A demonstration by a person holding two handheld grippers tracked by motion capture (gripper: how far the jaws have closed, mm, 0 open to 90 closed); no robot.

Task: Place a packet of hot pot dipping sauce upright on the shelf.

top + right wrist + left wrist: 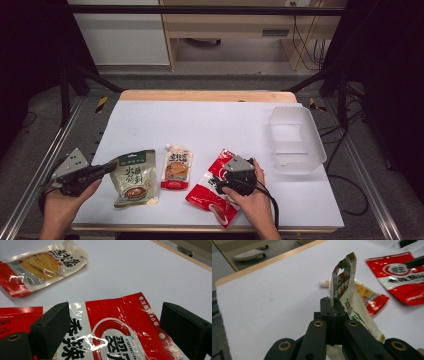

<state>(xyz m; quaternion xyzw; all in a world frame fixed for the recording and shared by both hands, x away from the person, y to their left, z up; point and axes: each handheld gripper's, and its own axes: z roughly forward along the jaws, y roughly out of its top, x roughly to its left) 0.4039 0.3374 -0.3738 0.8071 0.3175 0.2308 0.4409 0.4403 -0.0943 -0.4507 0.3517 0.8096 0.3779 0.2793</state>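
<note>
Indoors, white tabletop (210,122), grey floor (45,130)

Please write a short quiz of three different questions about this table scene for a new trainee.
1. True or false: the left tongs are shut on the green and cream foil pouch.
2. Over which packet do the open right tongs hover: A, the red and white foil packet; B, the orange spouted sauce pouch?
3. What lies inside the clear plastic tub?

Key: 1 true; 2 A; 3 nothing.
</note>
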